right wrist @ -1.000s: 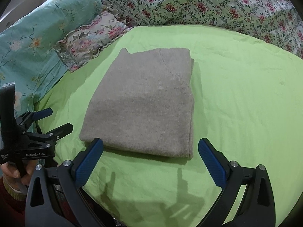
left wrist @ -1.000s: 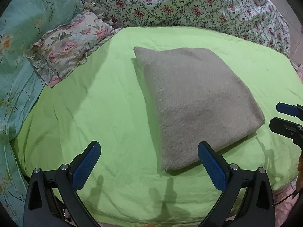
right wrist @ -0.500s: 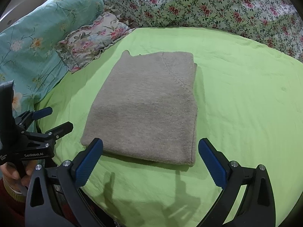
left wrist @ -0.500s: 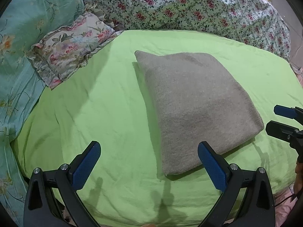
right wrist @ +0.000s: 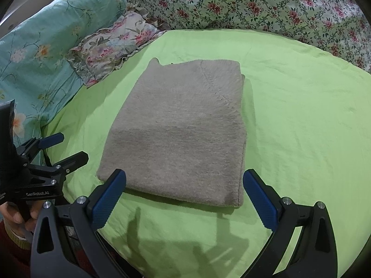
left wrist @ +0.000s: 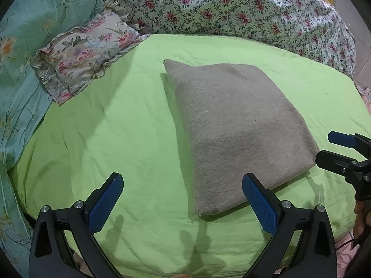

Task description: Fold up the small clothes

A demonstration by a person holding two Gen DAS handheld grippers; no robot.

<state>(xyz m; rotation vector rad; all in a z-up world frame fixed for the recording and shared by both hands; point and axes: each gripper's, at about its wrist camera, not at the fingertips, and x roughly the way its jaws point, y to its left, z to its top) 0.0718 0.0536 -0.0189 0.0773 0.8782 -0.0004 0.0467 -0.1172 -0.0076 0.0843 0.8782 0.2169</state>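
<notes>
A grey knitted garment [left wrist: 234, 127] lies folded into a rectangle on the green bedsheet [left wrist: 120, 139]; it also shows in the right wrist view [right wrist: 180, 134]. My left gripper [left wrist: 183, 199] is open and empty, held above the sheet near the garment's near left corner. My right gripper [right wrist: 184, 197] is open and empty, just short of the garment's near edge. Each gripper shows in the other's view: the right one at the right edge [left wrist: 336, 148], the left one at the left edge [right wrist: 60, 148].
A frilled floral pillow [left wrist: 85, 53] and a teal floral duvet [left wrist: 20, 53] lie at the left. A rose-patterned quilt [left wrist: 231, 9] is heaped along the back. The bed's front edge is just below the grippers.
Both grippers have drawn back slightly toward the bed's front edge, staying open. The folded garment has not moved.
</notes>
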